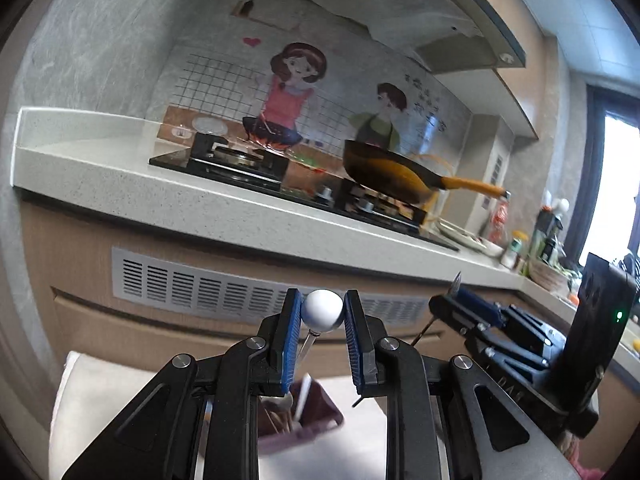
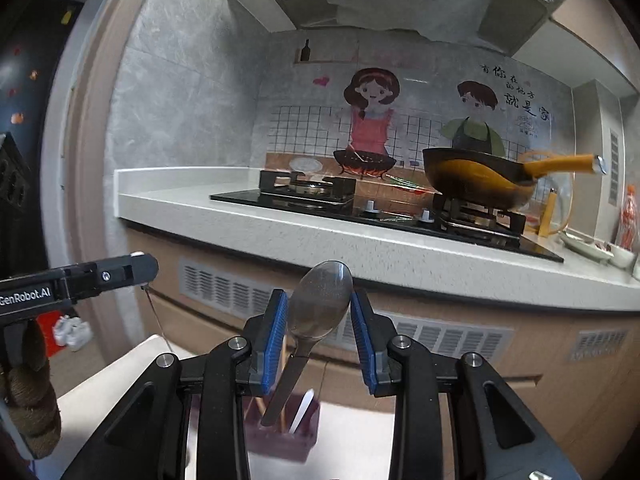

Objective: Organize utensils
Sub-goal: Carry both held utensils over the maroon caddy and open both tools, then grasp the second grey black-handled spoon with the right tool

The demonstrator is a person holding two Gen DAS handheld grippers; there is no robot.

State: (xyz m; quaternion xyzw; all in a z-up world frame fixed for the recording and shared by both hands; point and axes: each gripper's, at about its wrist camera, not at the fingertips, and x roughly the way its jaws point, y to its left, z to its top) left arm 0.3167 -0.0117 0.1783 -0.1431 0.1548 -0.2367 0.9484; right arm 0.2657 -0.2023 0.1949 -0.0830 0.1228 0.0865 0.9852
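I'm holding one utensil in each tongs, both hanging above the caddy (image 2: 282, 432), the purple holder on the white bench (image 1: 104, 392) below.

Left tongs (image 1: 322, 314): pinching the white ball (image 1: 322, 311) that tops a thin clear stick (image 1: 307, 346). Pads are touching the ball on both sides.

Right tongs (image 2: 320, 312): pinching the steel spoon (image 2: 318, 300) by the bowl, handle dangling down toward the caddy.

Risks, as I'm judging them:
- The ball is round and smooth, so the contact patch is tiny. Any jerk and it's probably squirting out of the pads.
- The spoon is gripped across its curved bowl edges, not the handle. It's likely pivoting or slipping if I'm swinging fast.
- The two tongs are working close together over one small caddy, so a clash is possible.
- The caddy is already holding a white utensil (image 2: 303, 414) and wooden sticks (image 2: 283, 360); a long handle could snag on them or tip the caddy.

Look of the things: the spoon is dull grey metal, bowl up and facing the camera. The ball is matt white and the stick is thin and see-through. The caddy is small, boxy and blurred.
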